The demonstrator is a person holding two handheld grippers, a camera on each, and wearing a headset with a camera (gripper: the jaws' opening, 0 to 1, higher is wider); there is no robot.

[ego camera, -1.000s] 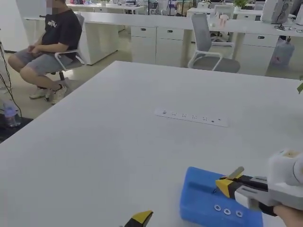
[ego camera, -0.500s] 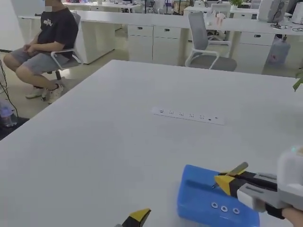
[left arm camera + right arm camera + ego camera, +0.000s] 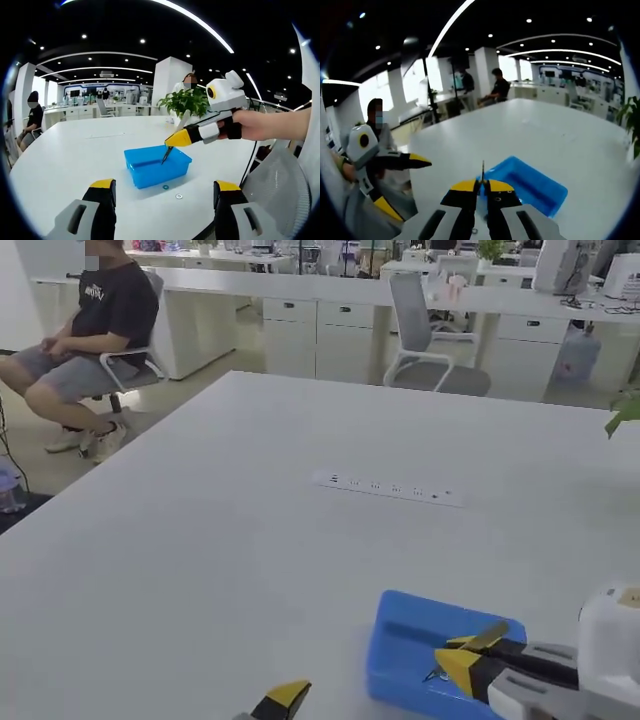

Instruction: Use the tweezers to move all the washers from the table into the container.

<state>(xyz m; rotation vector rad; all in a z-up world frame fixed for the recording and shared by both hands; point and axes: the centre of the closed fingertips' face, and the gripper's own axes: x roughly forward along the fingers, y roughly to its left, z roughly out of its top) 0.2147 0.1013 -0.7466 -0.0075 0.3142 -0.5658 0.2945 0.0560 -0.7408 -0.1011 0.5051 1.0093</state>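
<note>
The container [image 3: 400, 625] is blue, table [image 3: 250, 540] white, tweezers [image 3: 164, 156] grey, right hand-held gripper [image 3: 458, 652] yellow-tipped.

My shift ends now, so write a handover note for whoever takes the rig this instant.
Left tongs: open, empty, low in front of the container.
Right tongs: shut on tweezers, tips pointing into the container.
Done: a few washers lie inside.
Left: two loose washers on the table beside the container.
</note>
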